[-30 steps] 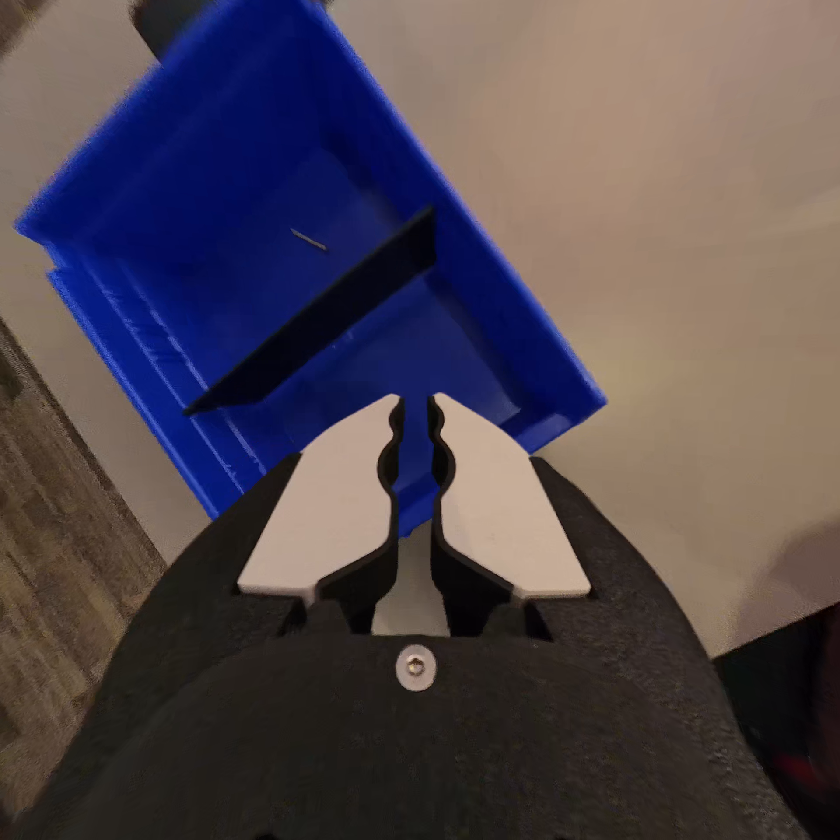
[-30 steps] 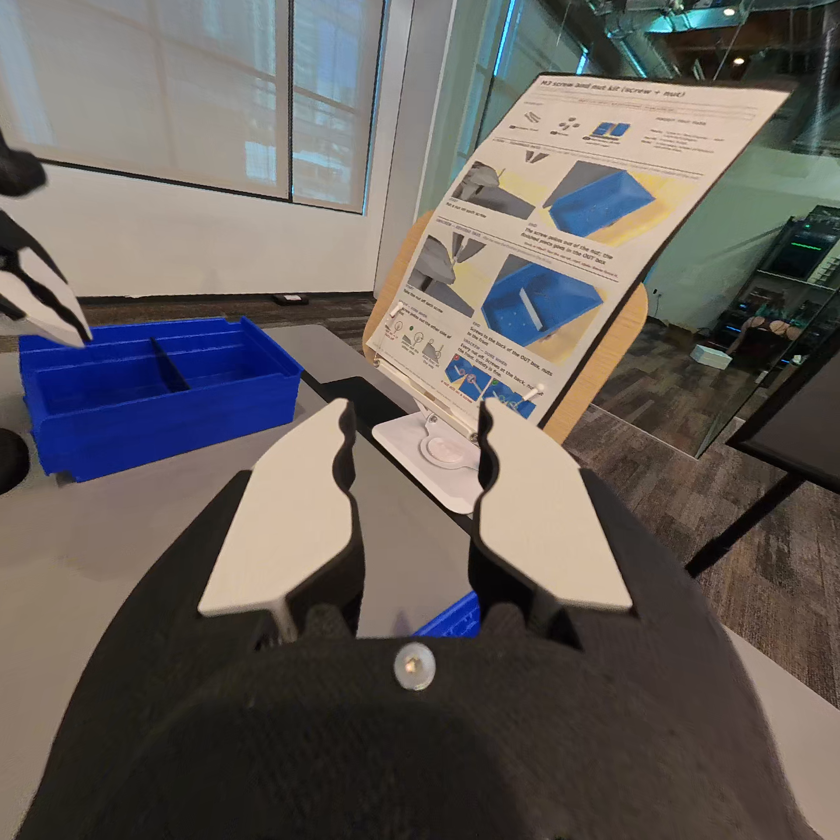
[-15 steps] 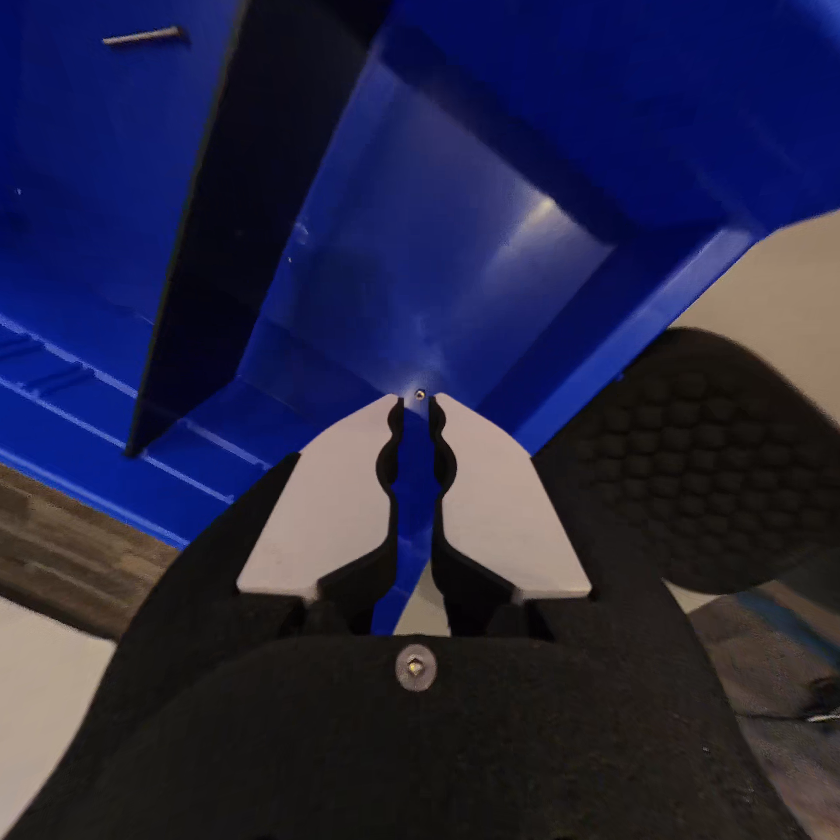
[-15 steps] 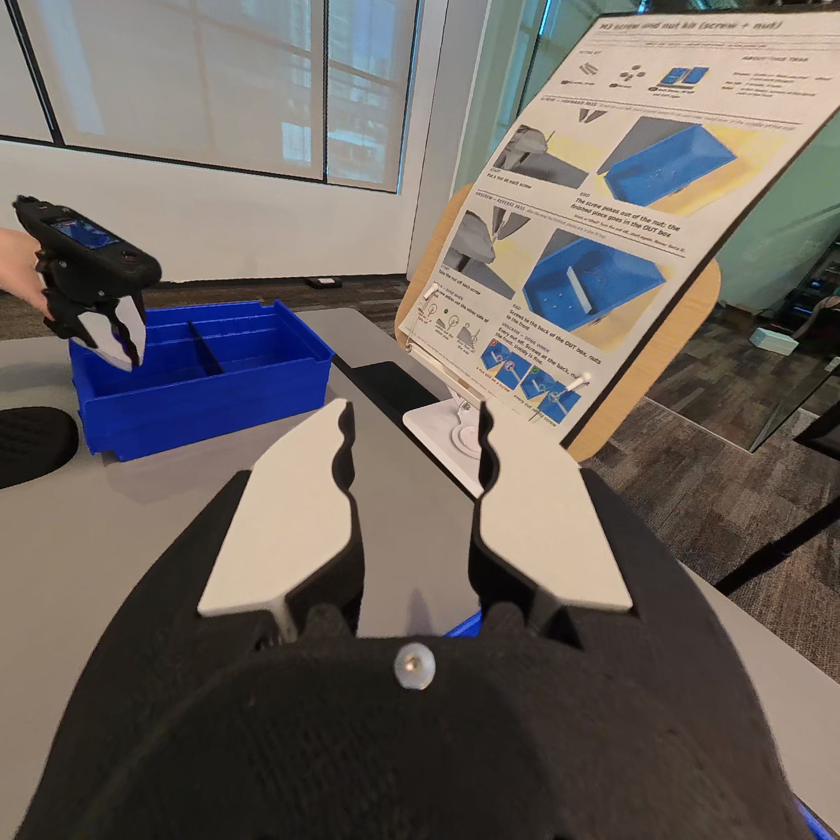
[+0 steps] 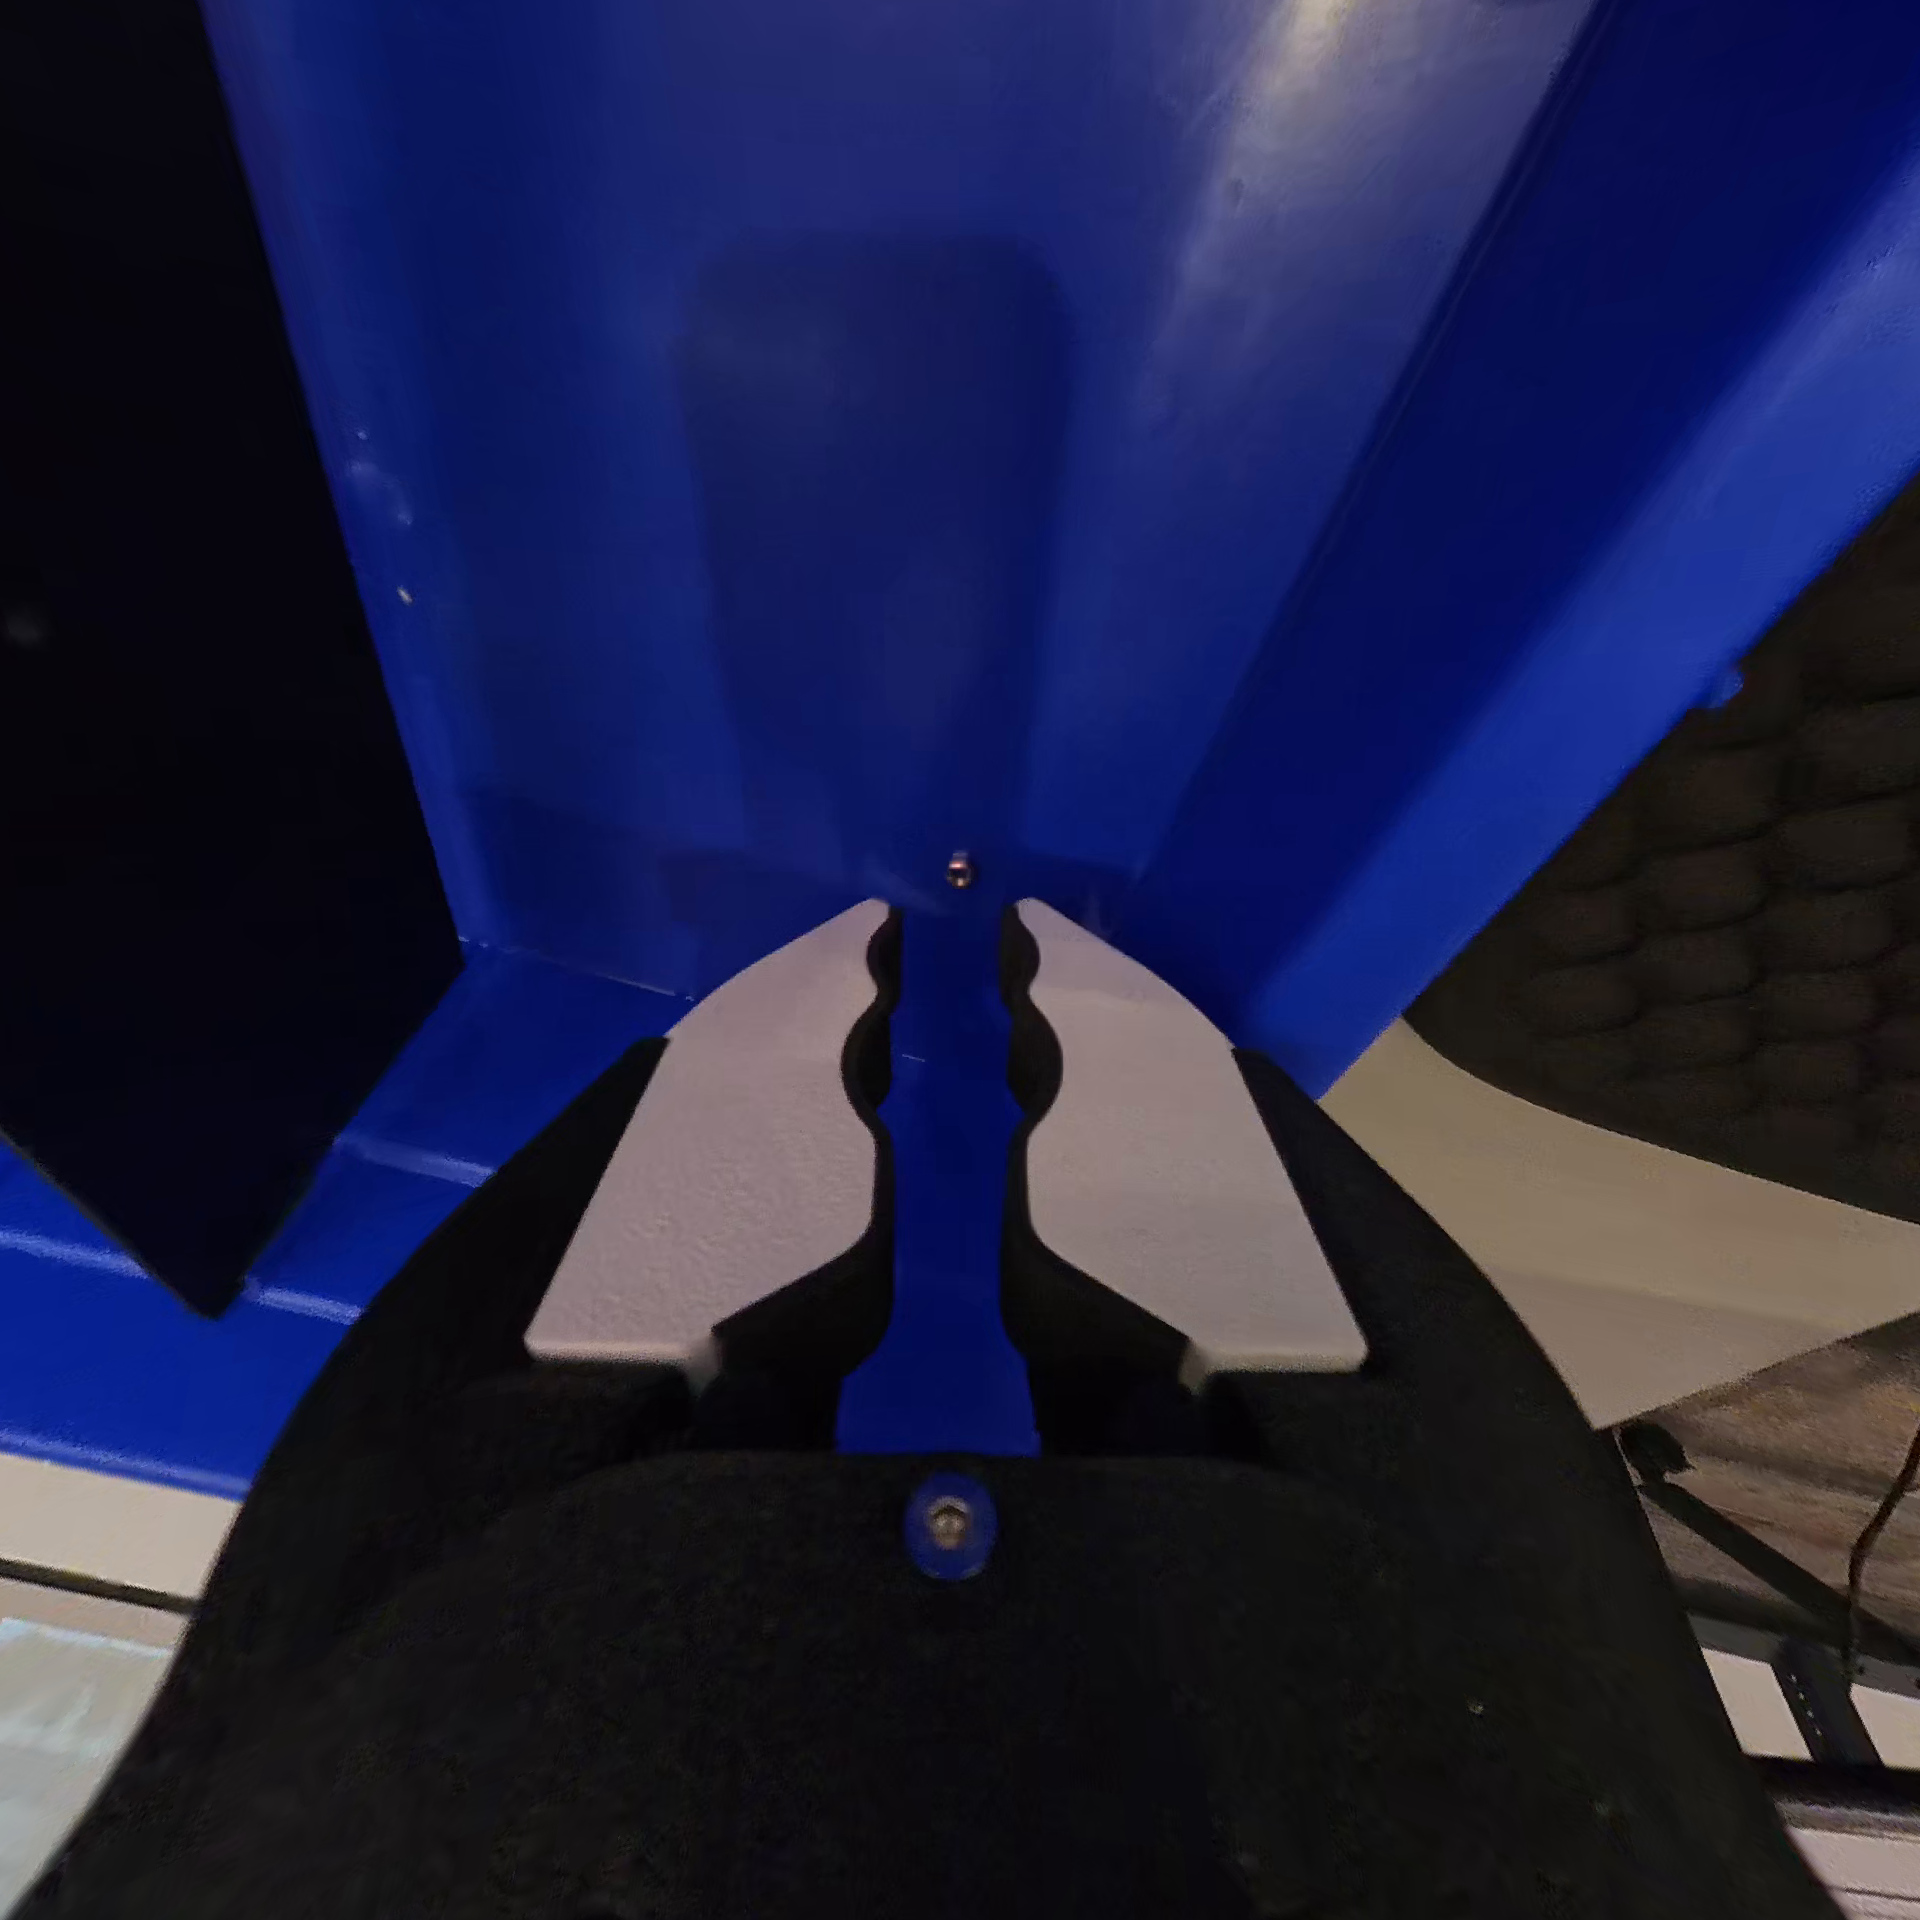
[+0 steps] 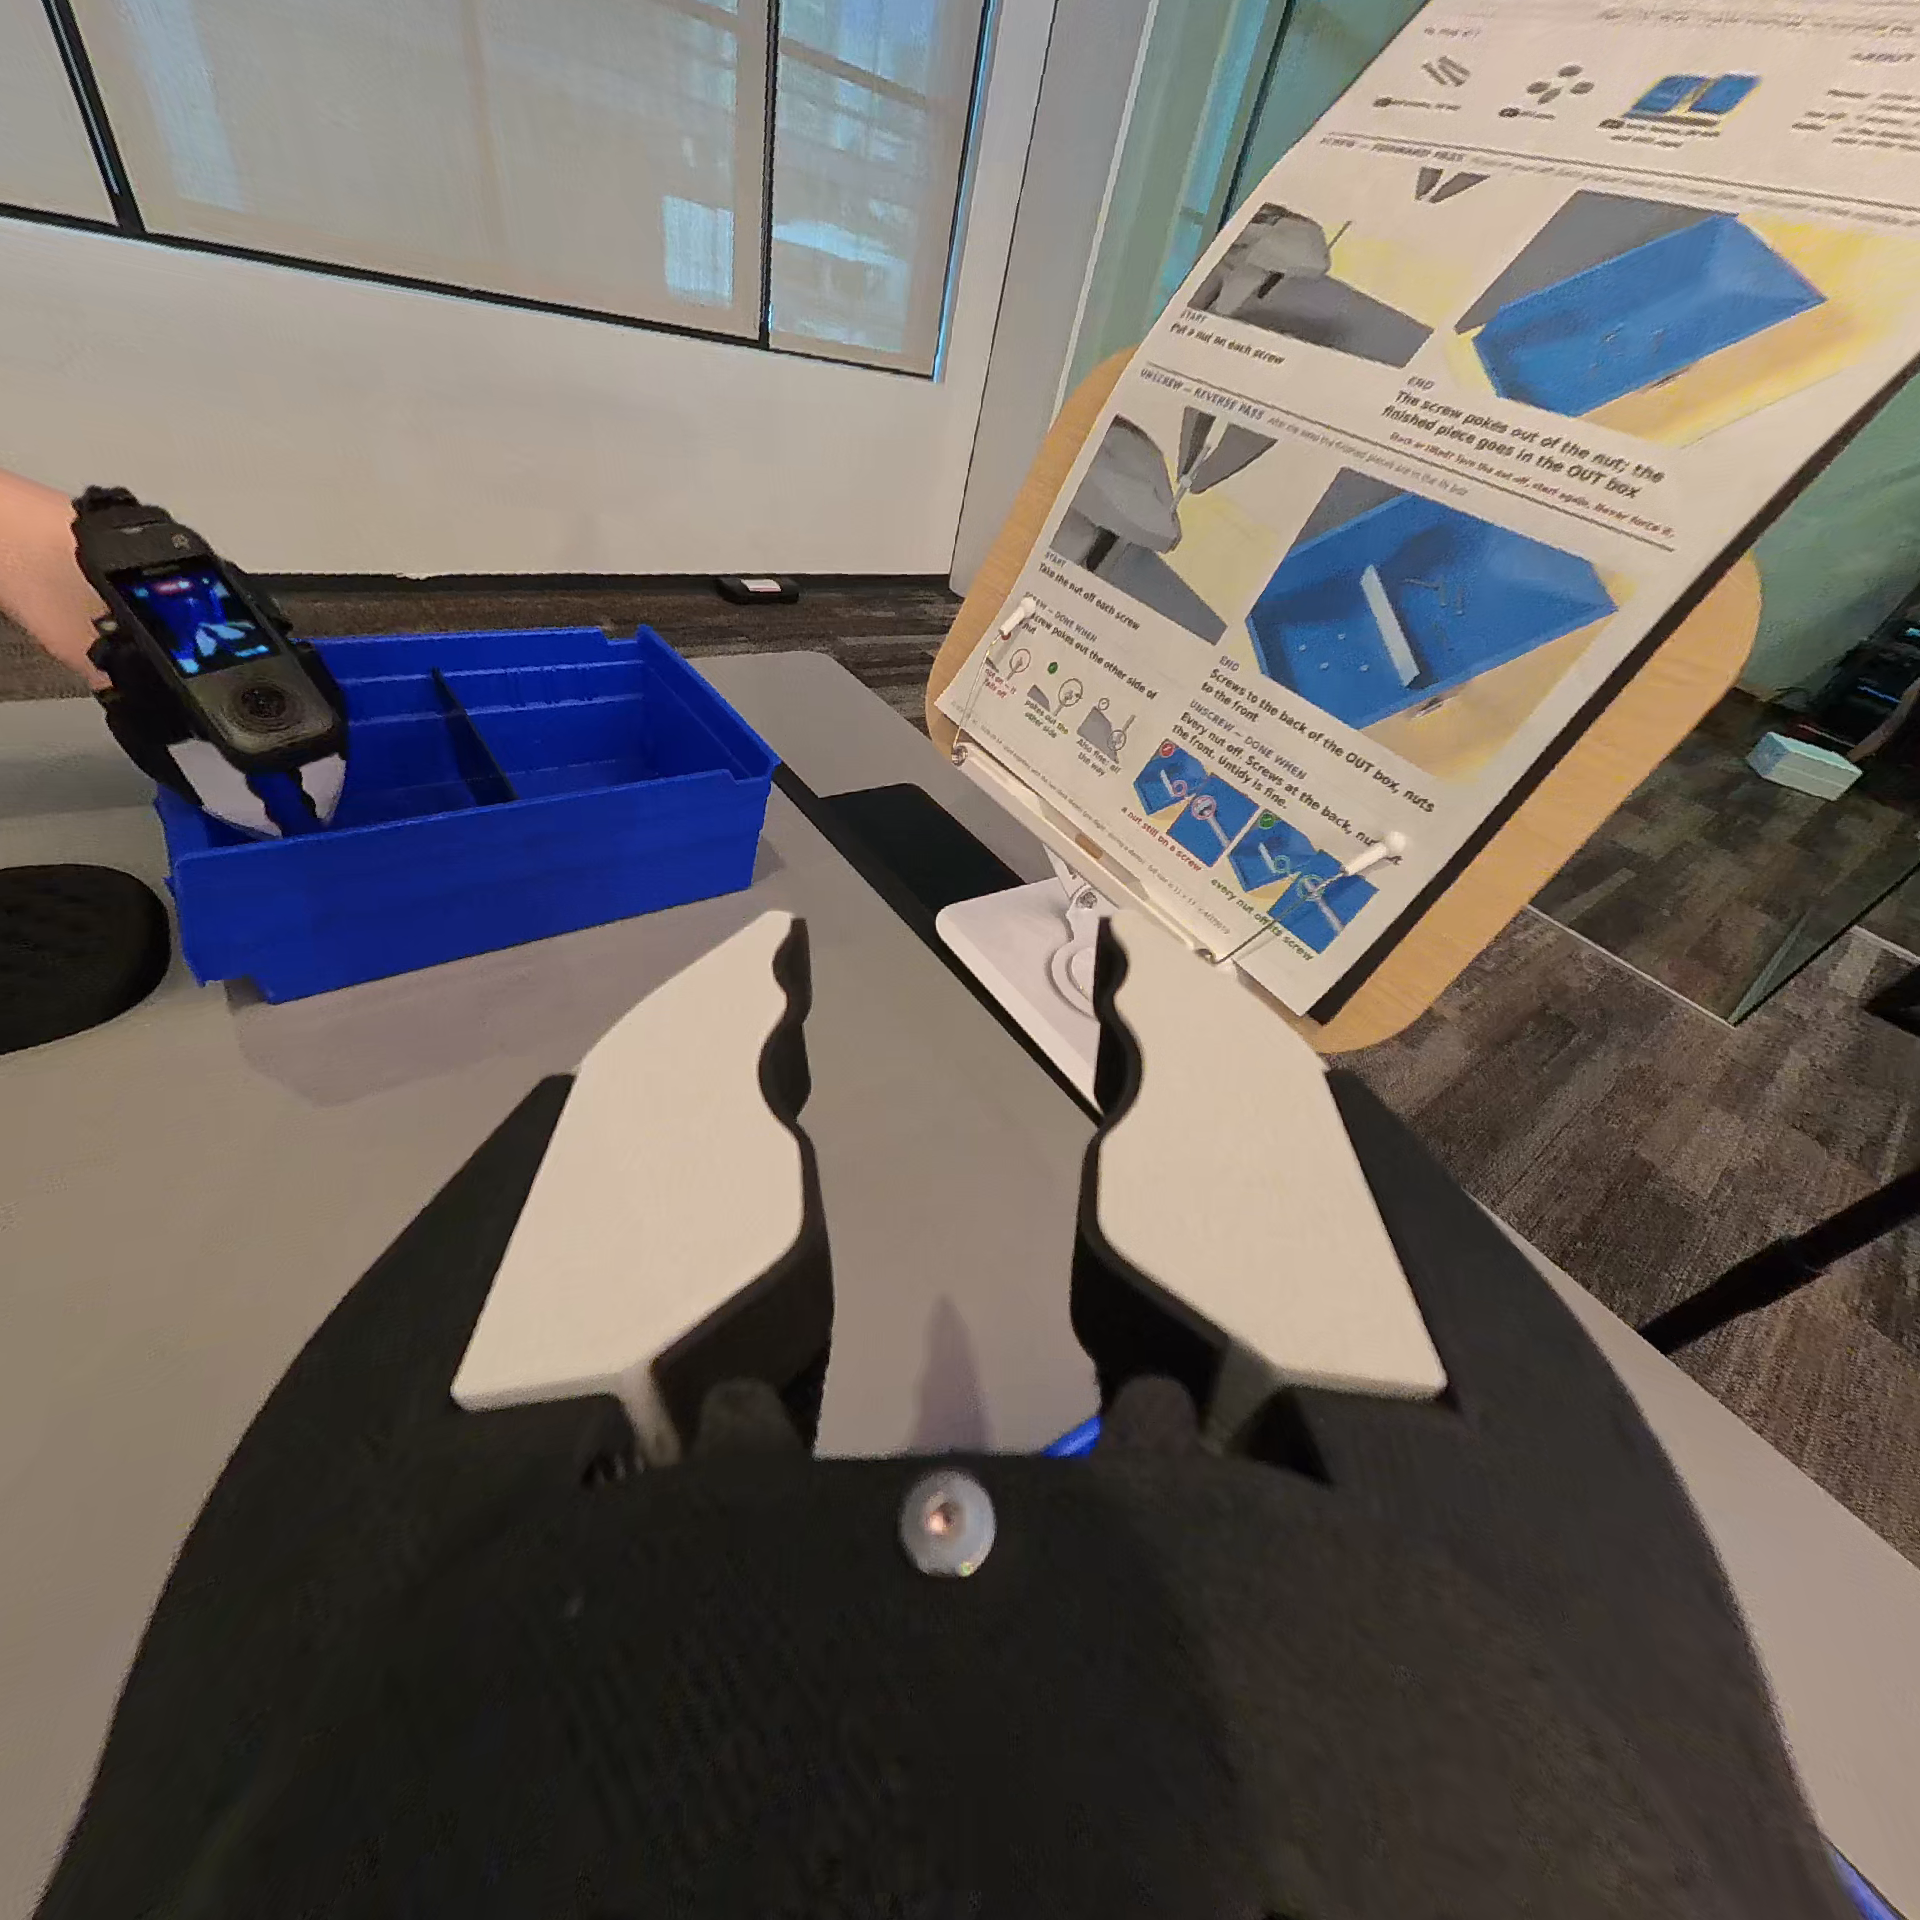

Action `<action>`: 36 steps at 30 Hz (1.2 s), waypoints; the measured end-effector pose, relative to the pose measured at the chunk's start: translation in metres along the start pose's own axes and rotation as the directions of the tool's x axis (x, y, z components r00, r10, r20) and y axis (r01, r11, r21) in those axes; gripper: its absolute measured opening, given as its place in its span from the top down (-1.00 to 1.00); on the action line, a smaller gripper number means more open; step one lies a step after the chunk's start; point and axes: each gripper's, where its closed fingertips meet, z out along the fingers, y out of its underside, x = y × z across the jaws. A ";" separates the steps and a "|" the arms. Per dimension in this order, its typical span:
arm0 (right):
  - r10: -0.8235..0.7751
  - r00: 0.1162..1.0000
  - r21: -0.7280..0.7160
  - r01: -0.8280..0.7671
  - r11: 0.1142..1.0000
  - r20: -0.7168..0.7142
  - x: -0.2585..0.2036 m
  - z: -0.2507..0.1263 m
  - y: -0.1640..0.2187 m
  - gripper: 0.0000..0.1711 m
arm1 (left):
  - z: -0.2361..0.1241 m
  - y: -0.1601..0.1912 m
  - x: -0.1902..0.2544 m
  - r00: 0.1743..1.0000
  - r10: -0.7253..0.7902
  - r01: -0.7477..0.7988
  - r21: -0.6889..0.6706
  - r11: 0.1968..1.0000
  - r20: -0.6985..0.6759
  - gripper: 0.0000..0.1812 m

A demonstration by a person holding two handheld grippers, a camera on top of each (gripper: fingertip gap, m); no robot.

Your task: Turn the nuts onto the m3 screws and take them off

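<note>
A blue bin [image 5: 1455,520] with a black divider [image 5: 187,727] fills the left wrist view. A small metal nut [image 5: 958,869] lies on the bin floor in the compartment right of the divider. My left gripper [image 5: 954,906] is down inside that compartment, its jaws a narrow gap apart and empty, with the nut just beyond the tips. The right wrist view shows the same bin [image 6: 499,894] and the left gripper [image 6: 286,805] dipping into its near left end. My right gripper [image 6: 948,935] is open and empty above the grey table.
A black textured pad [image 6: 73,951] lies left of the bin and also shows in the left wrist view [image 5: 1714,883]. An instruction sheet on a white stand [image 6: 1403,520] stands at the table's right edge. A second blue object's edge [image 6: 1070,1439] peeks under my right gripper. Left tips to right tips: about 55 centimetres.
My left gripper has dropped from above the bin into its compartment, closing in on the nut, and its jaws have parted slightly. My right gripper stays open and has shifted a little.
</note>
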 end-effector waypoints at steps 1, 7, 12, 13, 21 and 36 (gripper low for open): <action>-0.002 1.000 -0.006 0.002 1.000 0.002 -0.001 0.001 0.001 0.38 | 0.001 0.000 -0.001 1.000 0.004 -0.004 0.003 1.000 0.001 0.80; -0.008 1.000 -0.020 0.009 1.000 0.008 -0.003 0.005 0.004 0.38 | 0.005 -0.001 -0.002 1.000 0.011 -0.011 0.013 1.000 -0.001 0.78; -0.012 1.000 -0.042 0.013 0.999 0.014 -0.005 0.009 0.008 0.38 | 0.006 -0.001 -0.002 1.000 0.003 -0.003 0.018 1.000 -0.015 0.79; -0.011 1.000 -0.046 0.012 0.999 0.017 -0.005 0.010 0.009 0.38 | 0.006 -0.001 -0.002 1.000 0.003 -0.003 0.016 1.000 -0.019 0.79; -0.022 0.999 -0.065 0.024 0.998 0.035 -0.011 0.014 0.012 0.38 | 0.006 -0.001 0.000 0.998 0.037 -0.037 0.010 0.999 -0.055 0.82; -0.033 0.998 -0.115 0.038 0.993 0.050 -0.016 0.024 0.024 0.38 | 0.007 -0.002 0.002 0.984 0.142 -0.143 -0.003 0.990 -0.107 0.84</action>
